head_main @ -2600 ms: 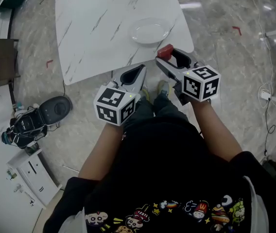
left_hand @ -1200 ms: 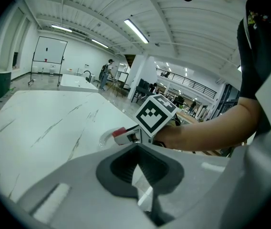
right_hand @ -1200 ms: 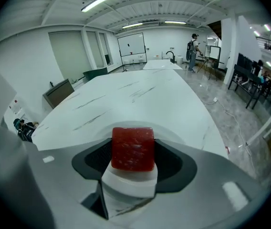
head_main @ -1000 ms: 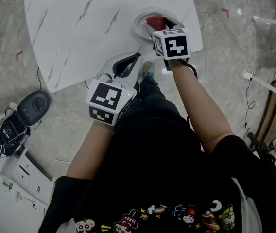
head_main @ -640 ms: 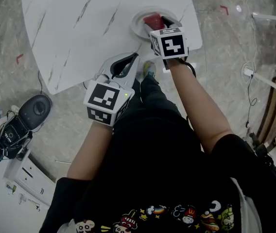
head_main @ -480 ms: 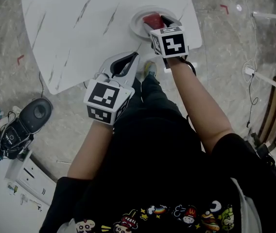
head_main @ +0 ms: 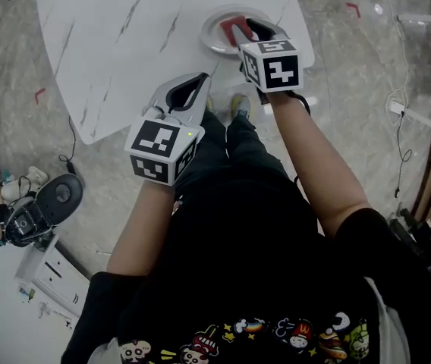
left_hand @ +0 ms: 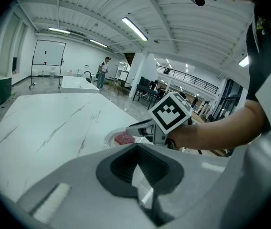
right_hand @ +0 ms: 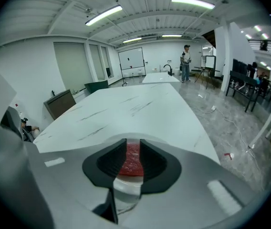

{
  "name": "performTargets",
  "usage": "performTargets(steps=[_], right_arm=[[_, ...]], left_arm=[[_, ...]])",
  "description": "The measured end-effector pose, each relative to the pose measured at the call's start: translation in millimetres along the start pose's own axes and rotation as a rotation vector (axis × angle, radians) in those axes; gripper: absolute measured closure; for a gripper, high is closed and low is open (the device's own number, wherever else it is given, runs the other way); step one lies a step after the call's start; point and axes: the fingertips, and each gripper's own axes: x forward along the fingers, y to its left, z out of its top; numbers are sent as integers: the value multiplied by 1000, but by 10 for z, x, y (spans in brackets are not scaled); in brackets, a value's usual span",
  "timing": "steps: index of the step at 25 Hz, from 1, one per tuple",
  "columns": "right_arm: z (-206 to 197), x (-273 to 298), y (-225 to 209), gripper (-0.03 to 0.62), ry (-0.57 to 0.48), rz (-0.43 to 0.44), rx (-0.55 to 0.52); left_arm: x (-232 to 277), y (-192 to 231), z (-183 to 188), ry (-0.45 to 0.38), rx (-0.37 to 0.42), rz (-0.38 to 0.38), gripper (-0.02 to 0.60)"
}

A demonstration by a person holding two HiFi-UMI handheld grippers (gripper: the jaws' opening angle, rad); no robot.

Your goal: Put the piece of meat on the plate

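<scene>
the meat [left_hand: 124, 138] lies flat on the plate [head_main: 209, 38], a red slab about at the plate's middle. the plate sits on the white marbled table [head_main: 124, 44], close to the table's edge on your side.

your right gripper [right_hand: 132, 145] hangs over the near side of the plate, tilted down at it, with its tips just above the meat and apart from it. its jaws have just been closing and now stand narrow, with a slim gap between the pads. they grip nothing. through that gap you see the meat on the plate below. from the left gripper view, one grey tip of the right gripper shows just over the meat, with the marker cube [left_hand: 171, 112] behind it.

your left gripper [head_main: 199, 80] is off the plate, to its near left, with its tips about at the table's edge. its jaws are together at the tips and hold nothing. it points toward the plate, so plate and meat show just beyond its tips.
</scene>
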Motion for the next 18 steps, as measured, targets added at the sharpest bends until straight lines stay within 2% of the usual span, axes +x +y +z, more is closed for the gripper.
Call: performTargets(steps=[3,11,18], right_arm=[[99,-193,-50,568,-60,-18,8],[366,-835,-229,569,-188,-7,13],[493,-1470,-250,569,-295,31,-30]], left_arm=[[-15,15,71,-6,14,25,577],[-25,-36,242,-15,59,69,578],[-70,-107,497,-71,88,136,578]])
